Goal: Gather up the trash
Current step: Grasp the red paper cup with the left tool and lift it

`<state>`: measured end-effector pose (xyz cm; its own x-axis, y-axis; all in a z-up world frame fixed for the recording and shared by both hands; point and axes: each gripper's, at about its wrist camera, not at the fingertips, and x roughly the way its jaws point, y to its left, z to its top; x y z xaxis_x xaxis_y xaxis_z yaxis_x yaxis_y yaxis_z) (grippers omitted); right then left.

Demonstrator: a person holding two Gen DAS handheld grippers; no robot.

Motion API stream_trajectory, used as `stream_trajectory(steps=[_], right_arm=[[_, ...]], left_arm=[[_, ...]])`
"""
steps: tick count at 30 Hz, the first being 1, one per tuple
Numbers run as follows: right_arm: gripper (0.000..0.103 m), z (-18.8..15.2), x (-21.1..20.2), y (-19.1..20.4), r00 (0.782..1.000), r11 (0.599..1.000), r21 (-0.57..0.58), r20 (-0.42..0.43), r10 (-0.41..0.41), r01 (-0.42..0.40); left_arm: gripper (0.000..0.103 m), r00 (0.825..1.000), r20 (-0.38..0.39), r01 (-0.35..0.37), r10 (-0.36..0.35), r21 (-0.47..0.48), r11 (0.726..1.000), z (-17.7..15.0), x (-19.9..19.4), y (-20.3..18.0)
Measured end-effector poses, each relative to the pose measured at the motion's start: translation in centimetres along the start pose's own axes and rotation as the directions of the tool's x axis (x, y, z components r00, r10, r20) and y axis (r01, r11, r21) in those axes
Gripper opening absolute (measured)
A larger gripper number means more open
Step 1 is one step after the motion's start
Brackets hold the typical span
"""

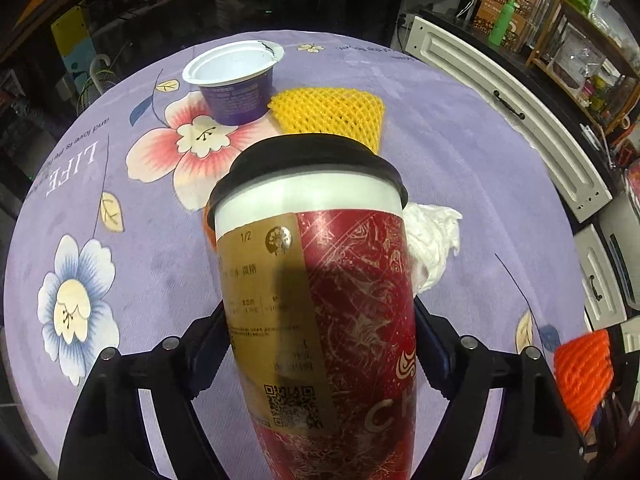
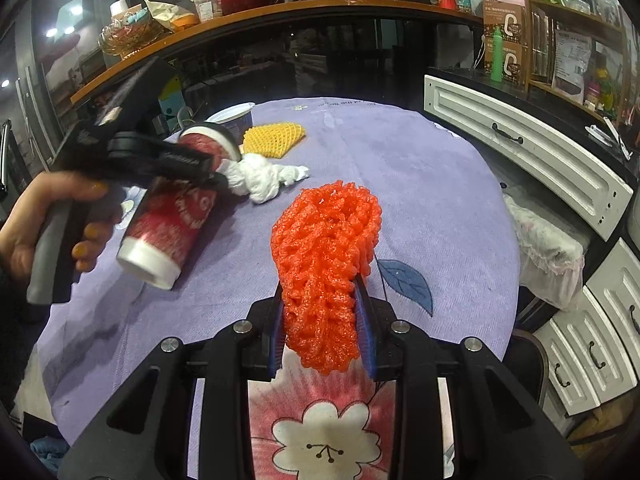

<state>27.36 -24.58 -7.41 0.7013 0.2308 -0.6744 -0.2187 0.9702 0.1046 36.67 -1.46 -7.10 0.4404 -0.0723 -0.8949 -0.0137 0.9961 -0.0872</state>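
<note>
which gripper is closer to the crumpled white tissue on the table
Left. The left gripper, holding the red paper cup, sits right beside the crumpled white tissue; the right gripper is farther back, holding orange foam netting.

The red cup [image 1: 344,320] with black lid is hanging tilted above the counter, pinched between jaws. The orange net [image 2: 324,264] is sitting squeezed between the other jaws. The white tissue [image 2: 264,178] is lying crumpled, the yellow net [image 1: 330,114] is lying flat, touching the purple tub [image 1: 236,82], which is standing upright and open.
</note>
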Motion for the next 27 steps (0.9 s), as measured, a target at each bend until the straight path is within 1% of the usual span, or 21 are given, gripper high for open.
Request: stream_trajectory(steps=[4, 6, 9, 18, 22, 24, 27], right_arm=[[0.03, -0.3, -0.5, -0.1, 1.0, 1.0, 0.017, 0.002, 0.006, -0.006], [0.03, -0.5, -0.7, -0.2, 1.0, 1.0, 0.021, 0.006, 0.004, -0.004], [0.03, -0.8, -1.0, -0.4, 1.0, 1.0, 0.028, 0.005, 0.0, 0.0], [0.03, -1.6, -1.7, -0.5, 1.0, 0.999, 0.045, 0.006, -0.01, 0.009], [0.03, -1.8, -1.9, -0.8, 1.0, 0.999, 0.052, 0.007, -0.01, 0.01], [0.03, -1.9, -1.9, -0.8, 1.0, 0.998, 0.055, 0.005, -0.007, 0.006], [0.03, -2.0, -1.9, -0.7, 1.0, 0.998, 0.056, 0.005, -0.005, 0.005]], left_arm=[[0.079, 0.999, 0.002, 0.036, -0.036, -0.015, 0.999, -1.6, -1.3, 0.7], [0.079, 0.999, 0.005, 0.039, -0.039, -0.015, 0.999, -2.3, -1.8, 0.7], [0.079, 0.999, -0.01, 0.035, -0.035, 0.012, 0.999, -3.2, -1.8, 0.6], [0.081, 0.997, -0.06, -0.039, 0.045, 0.109, 0.993, -4.0, -1.0, -0.5], [0.083, 0.997, -0.052, -0.053, 0.061, 0.13, 0.99, -4.9, -2.1, -0.5], [0.086, 0.996, -0.05, -0.065, 0.073, 0.147, 0.987, -5.5, -2.7, -0.6], [0.087, 0.996, -0.042, -0.067, 0.076, 0.174, 0.982, -6.3, -3.2, -0.8]])
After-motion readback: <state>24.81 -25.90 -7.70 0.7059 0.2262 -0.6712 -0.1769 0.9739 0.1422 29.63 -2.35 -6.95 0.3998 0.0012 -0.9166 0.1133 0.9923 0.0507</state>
